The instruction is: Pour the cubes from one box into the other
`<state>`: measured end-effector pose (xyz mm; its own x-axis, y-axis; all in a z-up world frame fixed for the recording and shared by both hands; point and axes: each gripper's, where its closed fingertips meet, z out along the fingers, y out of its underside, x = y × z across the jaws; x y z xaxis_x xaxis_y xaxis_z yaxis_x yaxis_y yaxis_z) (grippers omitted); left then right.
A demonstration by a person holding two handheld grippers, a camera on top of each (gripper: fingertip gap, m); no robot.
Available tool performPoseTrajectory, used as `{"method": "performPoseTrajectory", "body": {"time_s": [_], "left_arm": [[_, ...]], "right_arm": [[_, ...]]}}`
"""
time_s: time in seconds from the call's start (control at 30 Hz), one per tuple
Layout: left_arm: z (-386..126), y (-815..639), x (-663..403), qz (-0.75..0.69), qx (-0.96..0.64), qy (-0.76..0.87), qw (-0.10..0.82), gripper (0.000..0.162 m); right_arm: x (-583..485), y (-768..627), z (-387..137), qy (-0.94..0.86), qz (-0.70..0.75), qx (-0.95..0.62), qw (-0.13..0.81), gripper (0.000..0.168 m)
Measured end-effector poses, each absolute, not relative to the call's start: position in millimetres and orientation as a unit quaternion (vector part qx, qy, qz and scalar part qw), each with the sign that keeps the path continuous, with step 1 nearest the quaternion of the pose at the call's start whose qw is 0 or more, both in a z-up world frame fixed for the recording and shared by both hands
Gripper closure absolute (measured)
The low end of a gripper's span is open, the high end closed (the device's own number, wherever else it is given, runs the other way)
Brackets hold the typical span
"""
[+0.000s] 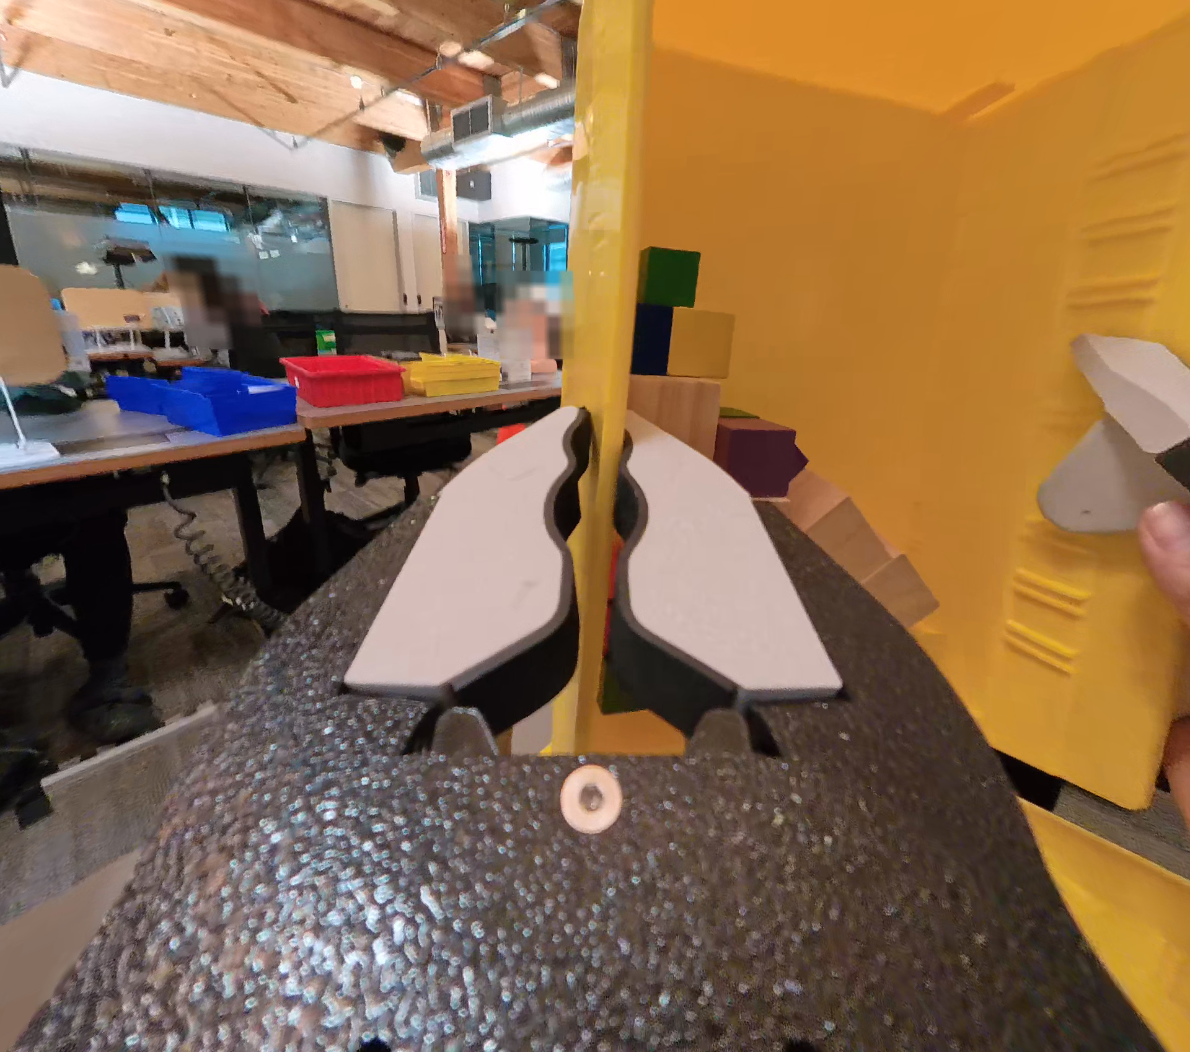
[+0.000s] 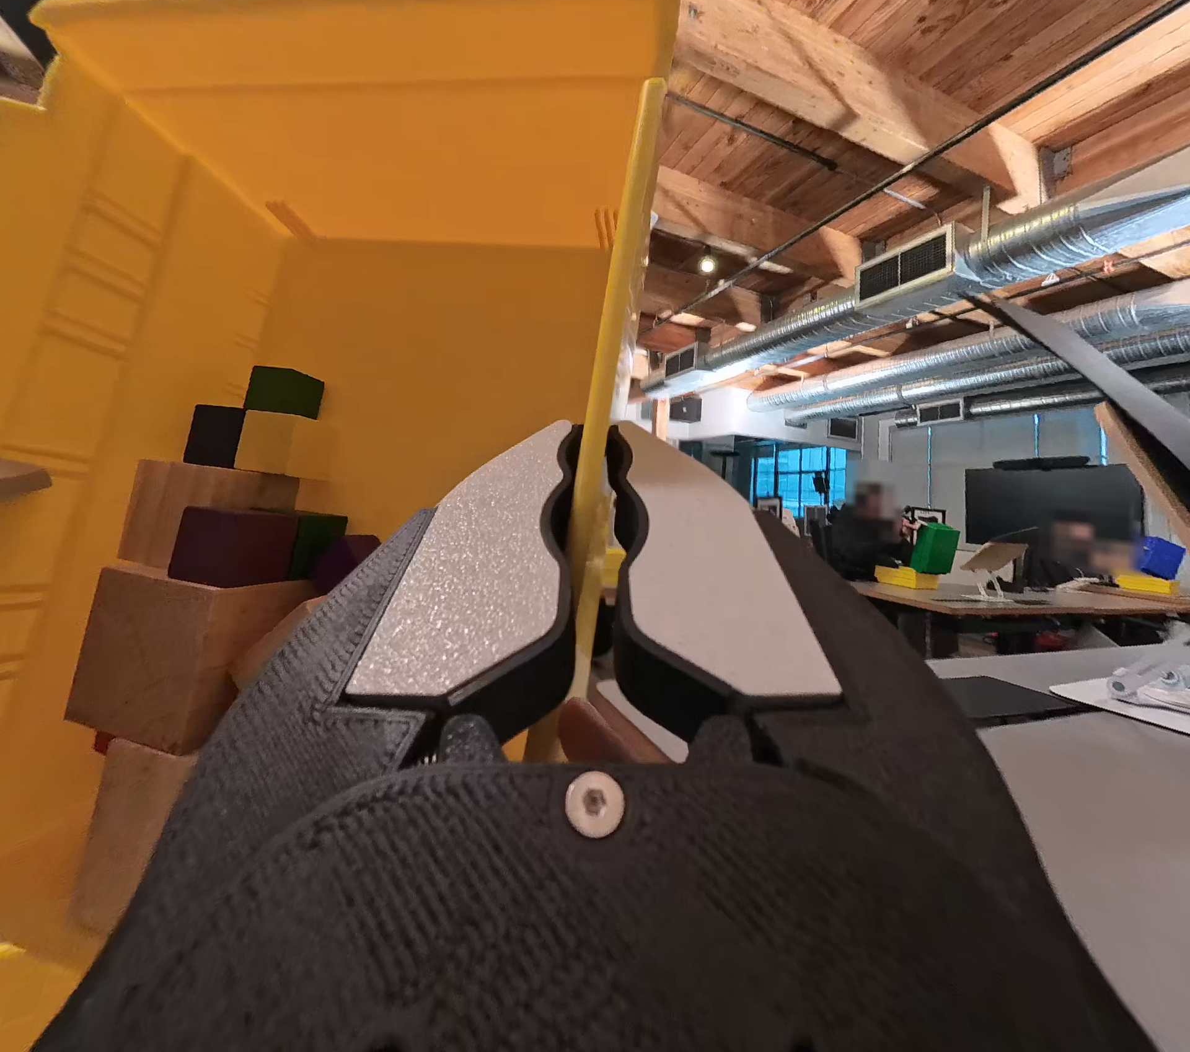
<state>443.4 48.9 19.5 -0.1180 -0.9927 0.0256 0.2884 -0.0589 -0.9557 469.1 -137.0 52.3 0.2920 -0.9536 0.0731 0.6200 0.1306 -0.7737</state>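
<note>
A yellow box (image 1: 837, 248) is lifted and tipped steeply, its open side toward the cameras. My left gripper (image 1: 605, 429) is shut on its left wall. My right gripper (image 2: 595, 435) is shut on its right wall (image 2: 618, 313) and also shows at the right edge of the left wrist view (image 1: 1120, 442). Wooden and coloured cubes (image 1: 682, 326) are heaped against the box's lower side; they also show in the right wrist view (image 2: 257, 442). Another yellow surface (image 1: 1120, 918) shows below at the lower right; I cannot tell whether it is the other box.
Desks stand behind, with blue (image 1: 212, 397), red (image 1: 341, 377) and yellow (image 1: 451, 374) bins. A grey table top (image 2: 1062, 763) with papers lies to the right. People sit at far desks with a monitor (image 2: 1049, 506). Office chairs stand at the left.
</note>
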Motion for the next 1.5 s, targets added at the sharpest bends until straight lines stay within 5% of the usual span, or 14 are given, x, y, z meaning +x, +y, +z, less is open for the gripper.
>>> {"method": "performPoseTrajectory", "body": {"time_s": [1.5], "left_arm": [[-6.9, 51.4, 456.5, -0.623, -0.377, 0.452, 0.515, 0.156]], "right_arm": [[483.4, -128.4, 38.0, 0.178, -0.559, -0.366, 0.722, 0.16]]}}
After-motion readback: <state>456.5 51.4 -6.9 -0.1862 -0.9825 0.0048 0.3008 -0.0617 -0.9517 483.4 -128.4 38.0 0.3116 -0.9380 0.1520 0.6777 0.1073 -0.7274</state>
